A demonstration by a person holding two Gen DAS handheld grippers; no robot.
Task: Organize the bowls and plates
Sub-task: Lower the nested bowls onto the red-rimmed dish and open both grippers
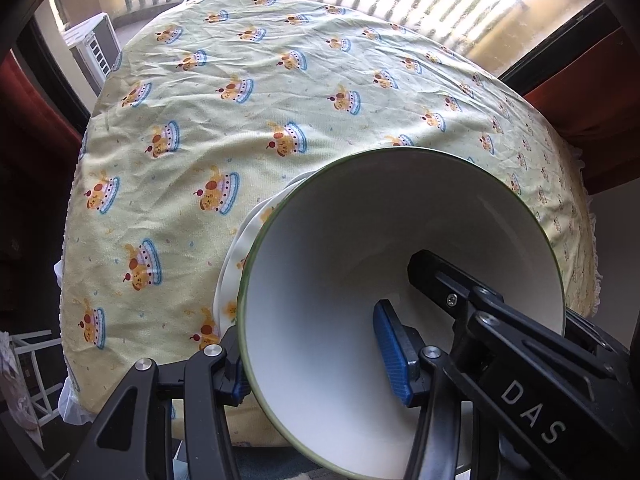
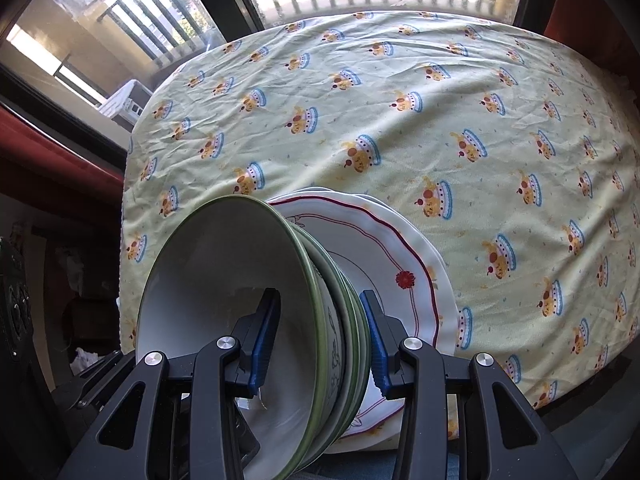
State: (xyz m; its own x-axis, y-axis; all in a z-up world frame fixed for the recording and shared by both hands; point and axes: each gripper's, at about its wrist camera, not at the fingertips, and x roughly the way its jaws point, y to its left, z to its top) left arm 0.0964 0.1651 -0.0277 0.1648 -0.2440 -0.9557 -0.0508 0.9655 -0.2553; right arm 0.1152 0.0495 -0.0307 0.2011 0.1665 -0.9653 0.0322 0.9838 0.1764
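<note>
Both my grippers clamp one stack of bowls (image 2: 224,320), left gripper (image 1: 316,364) and right gripper (image 2: 320,340) each pinching opposite rims, plates (image 2: 400,264) beneath, tablecloth (image 2: 400,120) beyond.

The green-rimmed white bowls (image 2: 224,280) and scalloped red-edged white plate (image 2: 400,256) look like glossy, smooth ceramic; the pale yellow printed tablecloth (image 2: 400,140) is matt, creased cloth.

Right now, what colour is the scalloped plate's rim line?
Dark red, on the white scalloped plate; right wrist view.
</note>
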